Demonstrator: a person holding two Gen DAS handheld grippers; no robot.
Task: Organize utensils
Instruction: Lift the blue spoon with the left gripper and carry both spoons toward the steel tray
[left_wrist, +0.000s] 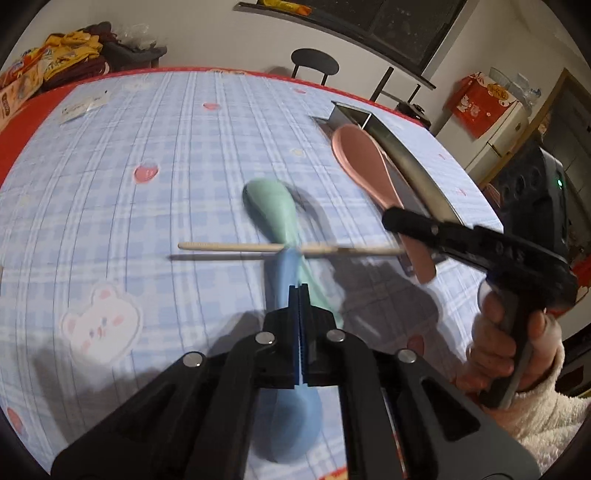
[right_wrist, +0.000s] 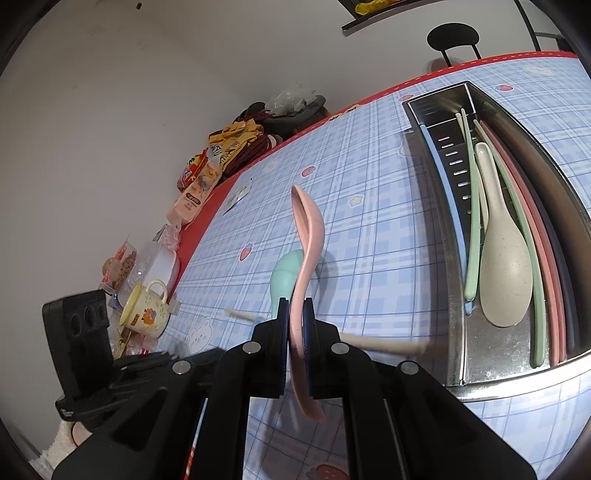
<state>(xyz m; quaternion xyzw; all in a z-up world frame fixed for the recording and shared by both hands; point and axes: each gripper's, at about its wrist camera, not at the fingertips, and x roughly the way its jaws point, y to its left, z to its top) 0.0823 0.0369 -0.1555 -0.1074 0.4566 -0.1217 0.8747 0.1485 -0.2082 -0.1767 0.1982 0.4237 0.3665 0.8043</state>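
The left gripper (left_wrist: 300, 291) is clamped on the handle of a blue spoon (left_wrist: 291, 413), whose bowl hangs below the jaws – above the checked tablecloth (left_wrist: 166, 166), where a green spoon (left_wrist: 271, 210) and a pale chopstick (left_wrist: 229, 246) lie crossed. The right gripper (right_wrist: 295, 317) pinches a pink spoon (right_wrist: 308, 236) by its handle (bowl upward), just beside the steel utensil tray (right_wrist: 491, 373). That tray already holds a cream spoon (right_wrist: 506, 266) among long coloured utensils.
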